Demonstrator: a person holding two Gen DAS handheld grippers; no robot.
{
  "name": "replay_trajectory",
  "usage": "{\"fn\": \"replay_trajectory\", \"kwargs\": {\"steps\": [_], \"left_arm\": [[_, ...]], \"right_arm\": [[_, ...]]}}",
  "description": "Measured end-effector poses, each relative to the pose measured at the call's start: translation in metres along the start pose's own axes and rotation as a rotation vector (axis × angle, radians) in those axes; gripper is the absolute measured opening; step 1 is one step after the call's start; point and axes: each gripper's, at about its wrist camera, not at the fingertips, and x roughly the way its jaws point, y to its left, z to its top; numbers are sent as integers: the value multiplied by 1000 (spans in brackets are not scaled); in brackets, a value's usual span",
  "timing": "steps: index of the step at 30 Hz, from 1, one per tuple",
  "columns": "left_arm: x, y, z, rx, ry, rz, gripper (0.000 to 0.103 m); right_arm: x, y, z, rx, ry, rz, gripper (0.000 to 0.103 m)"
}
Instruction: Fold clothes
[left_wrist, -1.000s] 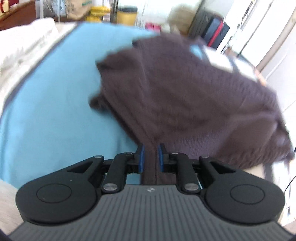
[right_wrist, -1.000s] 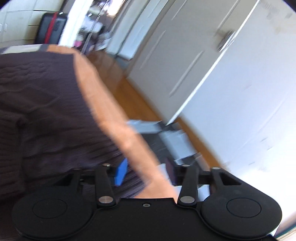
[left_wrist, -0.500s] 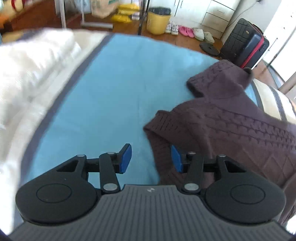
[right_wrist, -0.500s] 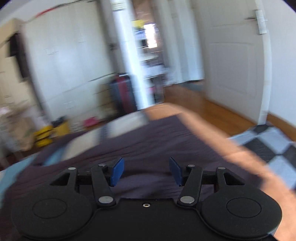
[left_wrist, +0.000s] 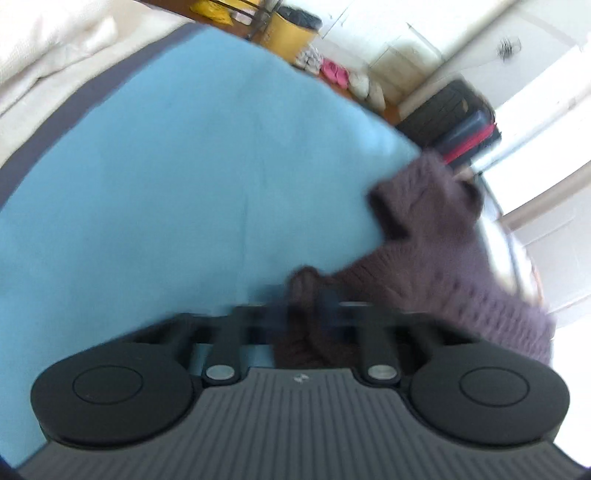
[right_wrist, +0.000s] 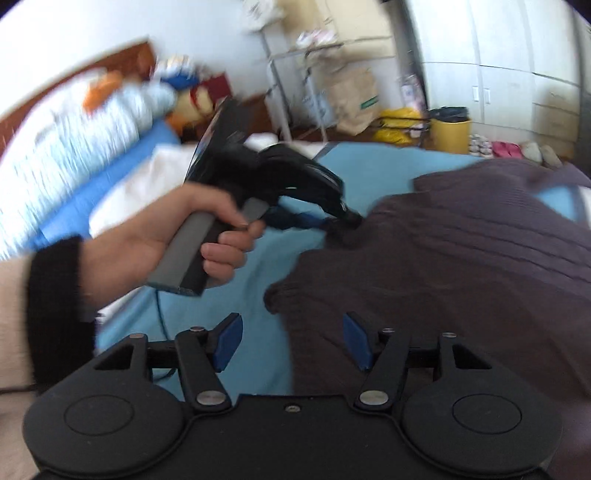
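A dark brown cable-knit sweater (right_wrist: 461, 266) lies on a light blue bedspread (left_wrist: 166, 177). In the blurred left wrist view the sweater (left_wrist: 436, 266) runs off to the right and a fold of it sits between the fingers of my left gripper (left_wrist: 304, 310), which is shut on it. The right wrist view shows the left gripper (right_wrist: 332, 221) pinching the sweater's edge, held by a hand. My right gripper (right_wrist: 291, 341) is open and empty, low over the sweater's near corner.
White bedding (left_wrist: 44, 48) lies along the bed's left side. A yellow bin (right_wrist: 450, 133), shoes (left_wrist: 332, 72) and a dark suitcase (left_wrist: 454, 118) stand on the floor beyond the bed. Pillows and soft toys (right_wrist: 110, 110) are piled at the headboard.
My left gripper was open half a second ago and has shut on the sweater's edge. My right gripper stayed open and swung round to face the bed and the left hand.
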Motion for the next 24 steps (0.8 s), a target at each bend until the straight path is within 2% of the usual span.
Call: {"fn": "replay_trajectory", "kwargs": {"steps": [2,3,5,7,8,9,10,11,13,14,17,18,19,20,21,22,23,24], "left_arm": [[-3,-3,3,28,-41,-9,9],[-4,-4,5,42,-62,-13,9],[-10,-6,9,64,-112,-27,7],[-34,-9,18,53,-227,-73,4],[-41,-14,19,88,-265,-35,0],[-42,-20,19,145,-280,45,1],[-39,-24,18,200,-264,135,3],[-33,-24,17,223,-226,194,4],[-19,-8,16,129,-115,145,4],[-11,2,15,66,-55,105,5],[11,39,8,-221,117,-168,6],[18,45,4,-296,157,-245,6],[23,48,-1,-341,178,-284,8],[25,47,-5,-358,185,-266,16],[28,47,-8,-375,192,-248,21],[29,45,-12,-382,189,-207,21],[26,39,-16,-351,156,-108,22],[26,33,-20,-309,135,-78,24]], "right_arm": [[31,16,4,-56,40,-51,65],[41,22,5,-98,53,-103,65],[52,30,4,-165,45,-191,64],[55,32,3,-211,10,-259,47],[53,26,4,-167,-12,-261,38],[50,19,5,-117,-36,-261,25],[45,7,5,-24,-72,-241,12],[39,-6,3,73,-112,-207,10],[28,-28,-5,262,-193,-148,10],[25,-39,-9,360,-223,-120,10],[23,-65,-23,604,-262,-45,10],[24,-70,-24,665,-274,-17,10],[25,-75,-25,719,-286,8,10],[24,-76,-26,732,-295,16,10],[24,-74,-27,723,-300,14,10],[22,-69,-27,701,-311,4,10],[21,-64,-27,678,-322,-5,10],[20,-59,-26,648,-335,-4,10]]}}
